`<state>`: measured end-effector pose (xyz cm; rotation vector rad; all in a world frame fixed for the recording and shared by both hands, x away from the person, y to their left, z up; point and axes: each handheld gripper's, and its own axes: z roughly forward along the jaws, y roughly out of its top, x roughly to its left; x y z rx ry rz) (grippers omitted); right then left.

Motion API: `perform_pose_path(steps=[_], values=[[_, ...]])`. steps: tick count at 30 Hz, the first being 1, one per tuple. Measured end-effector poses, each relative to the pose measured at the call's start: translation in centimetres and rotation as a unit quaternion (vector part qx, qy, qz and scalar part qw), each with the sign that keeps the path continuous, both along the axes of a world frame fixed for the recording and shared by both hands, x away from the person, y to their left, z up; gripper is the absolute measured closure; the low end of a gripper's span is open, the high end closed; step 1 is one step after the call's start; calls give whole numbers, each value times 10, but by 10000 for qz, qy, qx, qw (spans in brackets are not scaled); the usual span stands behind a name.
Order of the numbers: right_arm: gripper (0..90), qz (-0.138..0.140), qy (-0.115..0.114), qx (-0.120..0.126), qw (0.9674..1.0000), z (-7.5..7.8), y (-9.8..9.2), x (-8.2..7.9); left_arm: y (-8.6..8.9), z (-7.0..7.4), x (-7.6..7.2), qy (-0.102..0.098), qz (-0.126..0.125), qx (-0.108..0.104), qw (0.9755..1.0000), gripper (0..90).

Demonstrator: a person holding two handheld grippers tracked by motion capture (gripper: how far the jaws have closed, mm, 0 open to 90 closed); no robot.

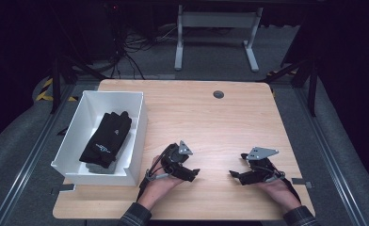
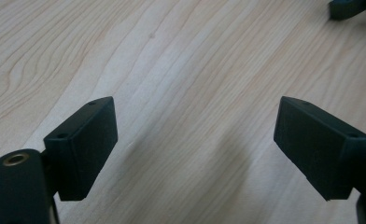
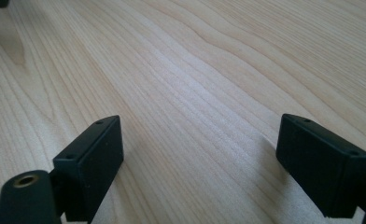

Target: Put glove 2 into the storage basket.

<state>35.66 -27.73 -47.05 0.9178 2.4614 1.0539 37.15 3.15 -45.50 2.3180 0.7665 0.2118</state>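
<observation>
A pair of black gloves (image 1: 105, 140) with a small white logo lies flat, stacked, fingers pointing to the far edge, inside a white open-topped bin (image 1: 75, 126) that stands at the desk's left edge, toward the near-left corner.

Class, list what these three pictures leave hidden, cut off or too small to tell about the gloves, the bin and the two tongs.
- Black gloves, high view: stacked, so their number is unclear; the logo is too small to read.
- White bin, high view: its near wall hides part of the floor inside.
- Left tongs, right tongs, gripper views: bodies cut off by the bottom edge.
</observation>
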Motion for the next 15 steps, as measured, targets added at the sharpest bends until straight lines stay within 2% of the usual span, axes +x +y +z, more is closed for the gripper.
perform_pose_path(steps=[3, 4, 6, 9, 13, 15], values=[[153, 2, 3, -3, 10000, 0, 0, 0, -2, -7, 2, 79, 14, 87, 9999, 71], [153, 12, 6, -9, 10000, 0, 0, 0, -3, -10, 3, 83, -16, 172, 9998, 42], [153, 12, 7, -10, 10000, 0, 0, 0, -5, -14, 3, 10, -28, 307, 9995, 10], [153, 6, 15, -7, 10000, 0, 0, 0, -4, -15, 1, -60, -85, 218, 9997, 0], [153, 6, 13, -7, 10000, 0, 0, 0, 0, -21, 0, -237, -158, -53, 9996, 0], [153, 8, 13, -8, 10000, 0, 0, 0, 1, -21, 0, -279, -171, -83, 9994, 0]])
